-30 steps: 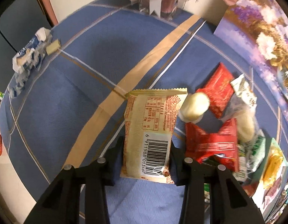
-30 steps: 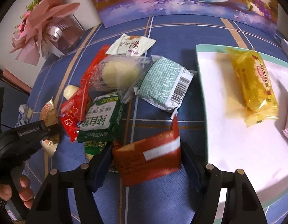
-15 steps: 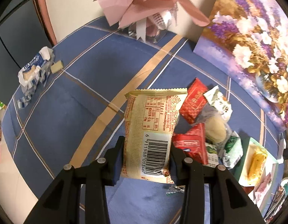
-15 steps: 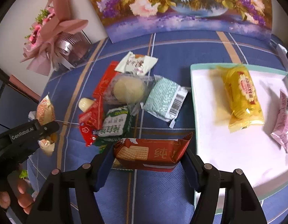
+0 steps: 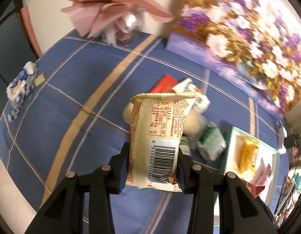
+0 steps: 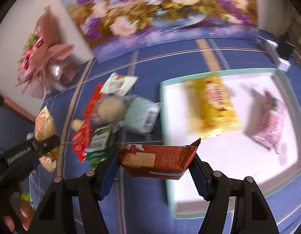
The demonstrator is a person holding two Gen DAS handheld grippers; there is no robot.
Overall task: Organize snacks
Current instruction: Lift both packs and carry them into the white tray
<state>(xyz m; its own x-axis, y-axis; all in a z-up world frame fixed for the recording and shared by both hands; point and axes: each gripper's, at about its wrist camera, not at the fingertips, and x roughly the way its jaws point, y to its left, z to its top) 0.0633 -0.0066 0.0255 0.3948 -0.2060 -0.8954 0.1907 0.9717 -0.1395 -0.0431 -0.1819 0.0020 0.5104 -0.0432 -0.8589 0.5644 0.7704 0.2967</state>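
Two packets gripped, one in each gripper

Left gripper (image 5: 153,161) pinches a cream packet (image 5: 160,136) printed in red, barcode toward the camera, its crimped top edge pointing up the frame; it hangs clear of the blue checked tablecloth (image 5: 72,97). Right gripper (image 6: 154,163) clamps a red-brown biscuit packet (image 6: 158,160) lengthwise, a wafer picture and a gold character on its face, its right end over the near-left corner of the white tray (image 6: 218,156). On that tray, at centre right of the frame, lie a yellow packet (image 6: 212,105) and a pink packet (image 6: 269,122), both blurred. A heap of loose snacks (image 6: 111,117) sits left of the tray.
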